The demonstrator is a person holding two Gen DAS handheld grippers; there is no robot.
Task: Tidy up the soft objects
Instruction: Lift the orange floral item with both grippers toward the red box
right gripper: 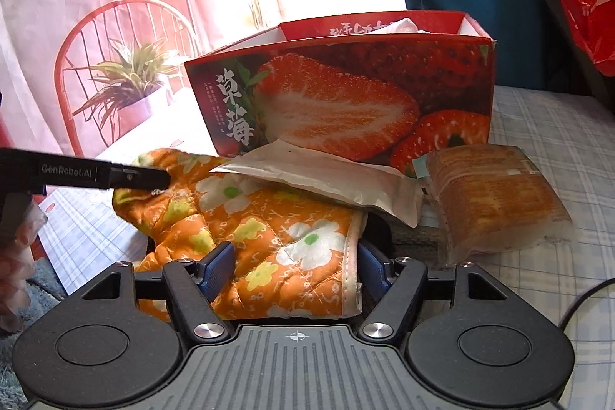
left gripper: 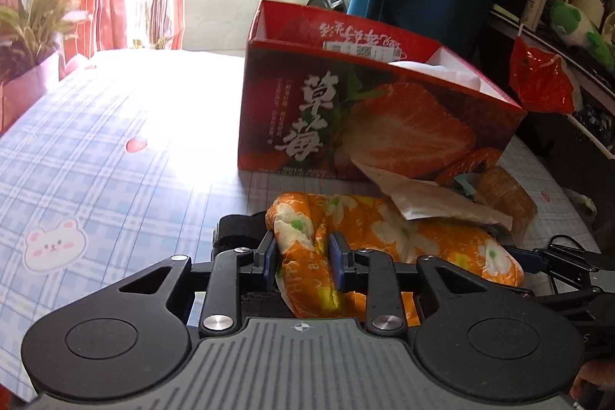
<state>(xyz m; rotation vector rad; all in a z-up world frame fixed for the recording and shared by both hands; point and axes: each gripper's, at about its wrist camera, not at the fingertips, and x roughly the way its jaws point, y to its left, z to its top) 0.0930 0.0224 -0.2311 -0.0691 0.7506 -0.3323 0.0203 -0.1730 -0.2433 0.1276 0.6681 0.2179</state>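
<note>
The left gripper (left gripper: 302, 262) was clamped on the orange floral mitt's (left gripper: 384, 237) thumb end; bare checked tablecloth (left gripper: 115, 125) lay open leftward. The right gripper (right gripper: 296, 266) straddled its cuff, contact unclear. The strawberry box (right gripper: 346, 95) behind read "草莓".

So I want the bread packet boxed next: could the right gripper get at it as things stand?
Probably not yet. The right gripper straddles the cuff of the orange oven mitt, so it is occupied. Otherwise the bread packet lies uncovered just to its right on the table, with nothing in between.
</note>
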